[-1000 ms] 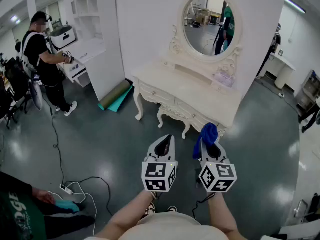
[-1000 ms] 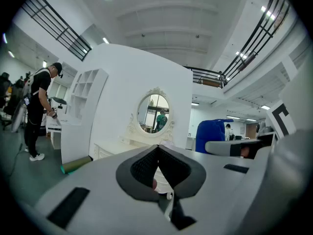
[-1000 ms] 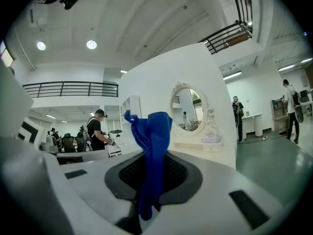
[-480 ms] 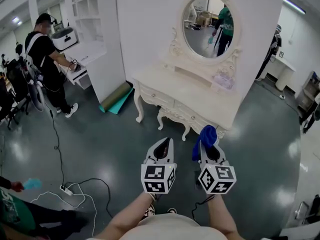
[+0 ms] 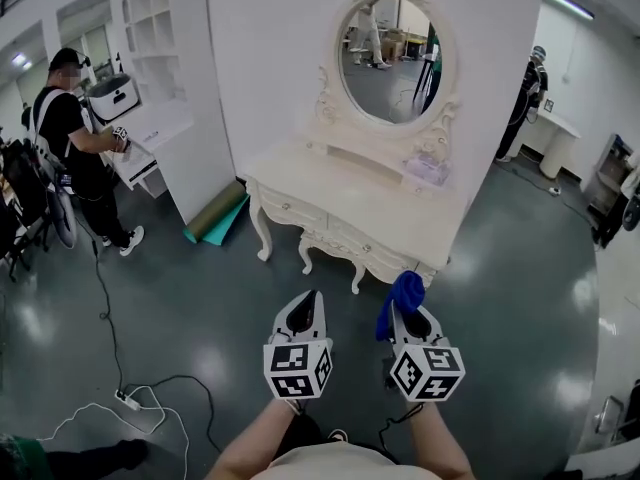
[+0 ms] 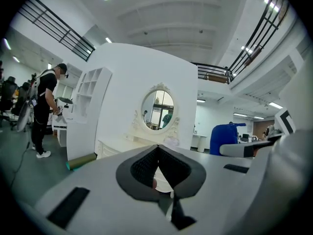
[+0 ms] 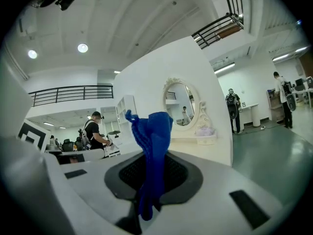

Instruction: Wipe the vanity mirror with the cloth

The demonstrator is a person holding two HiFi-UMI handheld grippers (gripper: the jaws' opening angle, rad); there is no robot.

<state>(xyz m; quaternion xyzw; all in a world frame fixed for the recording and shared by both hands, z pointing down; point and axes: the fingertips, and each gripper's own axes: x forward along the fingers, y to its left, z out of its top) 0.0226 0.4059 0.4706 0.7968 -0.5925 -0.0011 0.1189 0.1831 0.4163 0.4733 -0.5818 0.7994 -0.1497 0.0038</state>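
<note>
A studio-style hall is showing here: a free-standing wall (image 5: 280,48) is backing a vanity (image 5: 350,200) at twelve o'clock, a power strip (image 5: 127,400) is lying on glossy floor (image 5: 210,288), and a person (image 5: 65,138) is working at ten o'clock.

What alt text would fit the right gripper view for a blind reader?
A blue cloth is pinched in the right claw. Beyond it stands a white vanity with an oval mirror.

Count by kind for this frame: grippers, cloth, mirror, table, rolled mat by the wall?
Grippers: 2, left gripper and right gripper
Cloth: 1
Mirror: 1
Table: 1
Rolled mat: 1
Total: 6
</note>
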